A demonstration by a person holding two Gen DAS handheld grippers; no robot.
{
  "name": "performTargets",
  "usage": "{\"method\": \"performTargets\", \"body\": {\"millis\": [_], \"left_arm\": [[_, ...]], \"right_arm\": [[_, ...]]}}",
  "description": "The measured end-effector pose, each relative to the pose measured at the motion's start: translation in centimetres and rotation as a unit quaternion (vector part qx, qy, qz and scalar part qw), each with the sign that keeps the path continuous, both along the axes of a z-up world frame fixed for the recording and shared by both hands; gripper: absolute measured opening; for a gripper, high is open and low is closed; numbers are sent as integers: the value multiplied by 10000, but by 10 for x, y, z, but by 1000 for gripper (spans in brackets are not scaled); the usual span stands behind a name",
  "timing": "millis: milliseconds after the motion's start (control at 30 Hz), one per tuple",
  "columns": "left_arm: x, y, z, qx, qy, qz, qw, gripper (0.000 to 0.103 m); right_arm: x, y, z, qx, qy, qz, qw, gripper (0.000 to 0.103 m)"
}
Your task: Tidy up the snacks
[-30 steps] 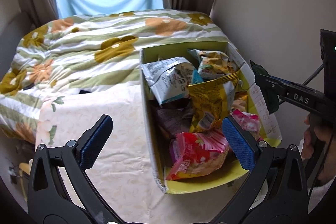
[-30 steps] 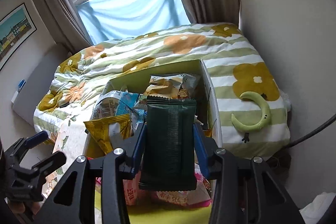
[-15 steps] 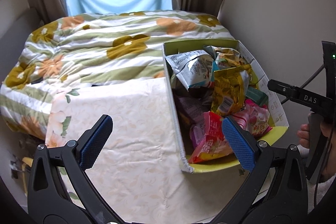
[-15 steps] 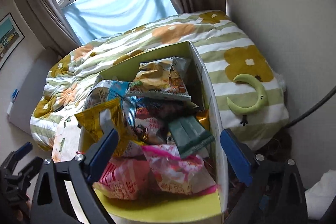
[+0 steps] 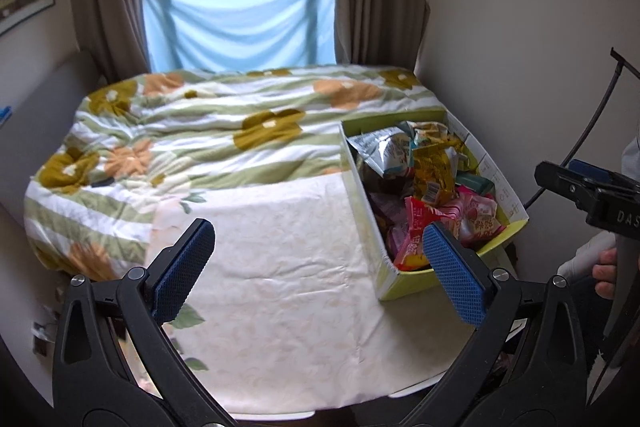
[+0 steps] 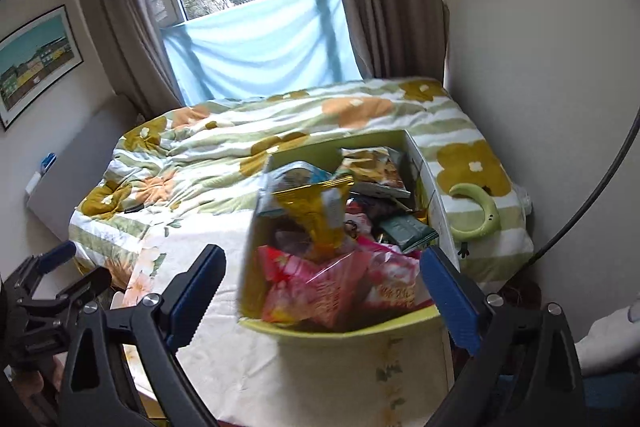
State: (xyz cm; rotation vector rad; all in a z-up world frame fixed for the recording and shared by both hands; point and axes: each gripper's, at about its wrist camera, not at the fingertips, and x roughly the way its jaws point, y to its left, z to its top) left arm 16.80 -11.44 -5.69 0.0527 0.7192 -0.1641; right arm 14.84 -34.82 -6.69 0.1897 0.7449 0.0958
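Both grippers hang with their blue pads spread wide and nothing between them. From the left wrist camera, the left gripper (image 5: pixel 320 263) sits over a pale floral cloth (image 5: pixel 280 291) that covers a table, and the yellow-green box (image 5: pixel 416 281) of snacks lies at about two o'clock from it, its near corner just behind the right-hand pad. The right gripper (image 5: pixel 592 187) shows at three o'clock in that view, well apart from the box, with a bare hand (image 5: pixel 604 273) on its grip below.

From the right wrist camera, the right gripper (image 6: pixel 320 291) frames the box (image 6: pixel 352 335) at twelve o'clock, one pad to each side of its near end and touching none of its contents. Inside, a gold packet (image 6: pixel 320 215) stands upright above the rest, red and pink packets (image 6: pixel 320 287) lie at the near end, and a dark green packet (image 6: pixel 408 231) lies flat at about one o'clock against the right wall. The left gripper (image 6: pixel 56 275) shows at nine o'clock, low at the frame edge.

Beyond the box lies a bed with a green-striped flowered quilt (image 6: pixel 240 131); a green crescent toy (image 6: pixel 480 211) rests on it at two o'clock, just beside the box wall.
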Motion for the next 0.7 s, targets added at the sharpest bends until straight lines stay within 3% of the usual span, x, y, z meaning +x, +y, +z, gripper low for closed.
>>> {"method": "performTargets", "body": {"millis": [300, 700], "left_arm": [[-79, 35, 29, 207, -518, 181, 9983, 103], [-112, 50, 32, 8, -634, 137, 9979, 103]], "right_arm": [[-74, 49, 23, -530, -360, -117, 9979, 97], [-113, 68, 21, -577, -479, -328, 9966, 97]]}}
